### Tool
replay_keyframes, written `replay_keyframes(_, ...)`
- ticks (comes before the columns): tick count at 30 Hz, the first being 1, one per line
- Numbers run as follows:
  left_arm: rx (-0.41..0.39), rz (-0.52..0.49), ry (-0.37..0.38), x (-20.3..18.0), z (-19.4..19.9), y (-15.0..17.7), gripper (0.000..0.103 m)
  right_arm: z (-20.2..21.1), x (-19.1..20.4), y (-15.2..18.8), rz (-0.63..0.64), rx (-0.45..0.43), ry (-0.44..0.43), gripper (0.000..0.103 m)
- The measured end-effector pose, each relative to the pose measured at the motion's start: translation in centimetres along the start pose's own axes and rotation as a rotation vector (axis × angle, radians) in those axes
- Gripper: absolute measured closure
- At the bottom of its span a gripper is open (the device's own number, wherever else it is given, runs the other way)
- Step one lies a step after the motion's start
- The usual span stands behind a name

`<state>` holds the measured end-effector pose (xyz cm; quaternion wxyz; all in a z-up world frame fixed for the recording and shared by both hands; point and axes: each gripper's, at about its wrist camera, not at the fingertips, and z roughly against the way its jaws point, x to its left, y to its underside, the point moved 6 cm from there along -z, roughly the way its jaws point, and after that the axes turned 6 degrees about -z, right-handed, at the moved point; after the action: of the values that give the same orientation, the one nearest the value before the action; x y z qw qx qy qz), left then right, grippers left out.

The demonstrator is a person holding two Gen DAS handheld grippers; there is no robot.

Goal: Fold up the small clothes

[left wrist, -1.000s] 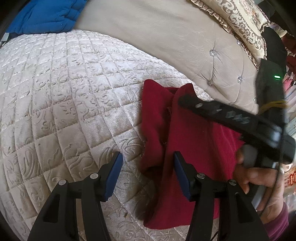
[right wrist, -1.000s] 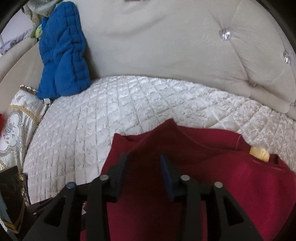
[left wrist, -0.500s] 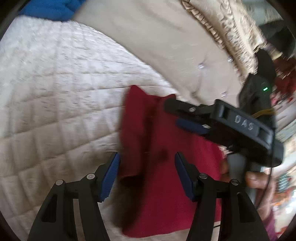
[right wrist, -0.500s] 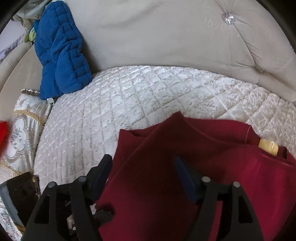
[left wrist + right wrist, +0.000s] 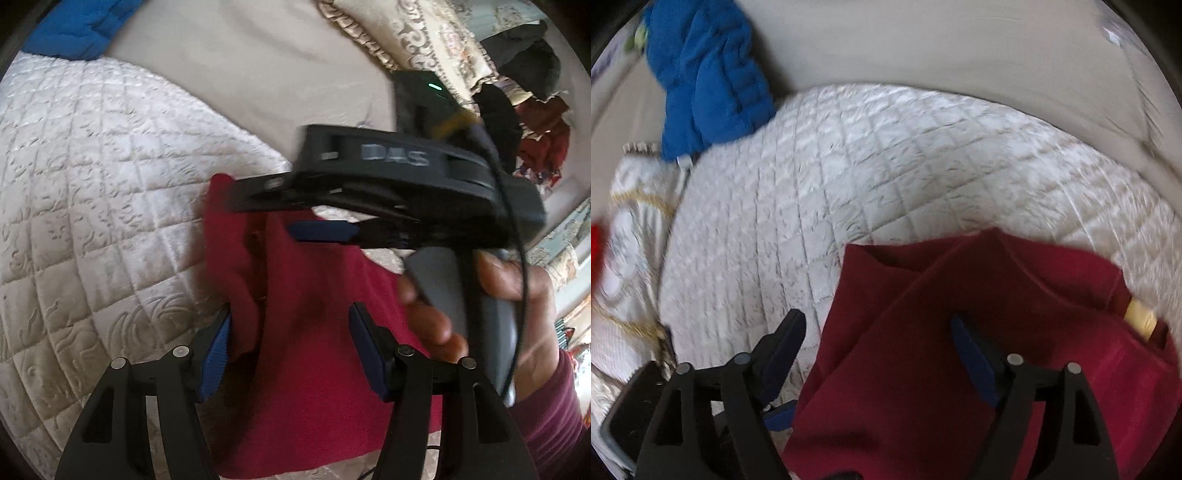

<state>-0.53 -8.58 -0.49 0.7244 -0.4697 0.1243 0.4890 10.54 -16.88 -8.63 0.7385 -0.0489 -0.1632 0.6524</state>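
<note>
A dark red garment (image 5: pixel 306 332) lies part-folded on the quilted cream sofa seat (image 5: pixel 92 206). In the right wrist view the garment (image 5: pixel 1015 350) has a fold across its top and a yellow tag (image 5: pixel 1141 317) at its right edge. My left gripper (image 5: pixel 290 350) is open, its jaws astride the garment's left folded edge. My right gripper (image 5: pixel 875 354) is open and empty above the garment's left part. In the left wrist view the right gripper (image 5: pixel 280 210) reaches in from the right, held by a hand (image 5: pixel 480 295).
A blue quilted jacket (image 5: pixel 709 77) lies against the beige tufted backrest (image 5: pixel 942 40) at the far left. A patterned cushion (image 5: pixel 624 229) is at the left in the right wrist view. Another patterned cushion (image 5: pixel 424 37) and dark clothes (image 5: pixel 524 55) are at the upper right.
My right gripper opened wide, let go of the red garment and lifted back. My left gripper stayed open and moved in over the garment's left edge.
</note>
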Motion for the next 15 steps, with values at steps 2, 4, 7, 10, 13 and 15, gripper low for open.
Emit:
replay_keyframes(2, -0.019, -0.029, 0.019, -0.7, 0.3, -0.3, 0.064, -0.6, 0.6, -0.1, 0.041, 0.041, 0.01, 0.011)
replay_keyframes(4, -0.035, -0.066, 0.034, -1.5, 0.6, -0.4, 0.064, -1.0, 0.9, -0.2, 0.064, 0.08, 0.024, 0.009)
replay_keyframes(7, -0.043, -0.11, 0.024, -2.3, 0.6, -0.5, 0.065, -1.6, 1.0, -0.4, 0.069, 0.115, 0.046, 0.008)
replay_keyframes(10, -0.031, -0.114, 0.02, -2.5, 0.1, -0.6, 0.065, -2.0, 1.1, -0.3, 0.105, 0.139, 0.073, 0.008)
replay_keyframes(13, -0.027, -0.123, 0.011, -2.7, 0.0, -0.7, 0.065, -2.1, 0.9, 0.0, 0.145, 0.115, 0.139, 0.018)
replay_keyframes(15, -0.016, -0.125, -0.005, -2.8, -0.2, -0.9, 0.065, -1.4, 0.6, 0.3, 0.163, 0.054, 0.199, 0.038)
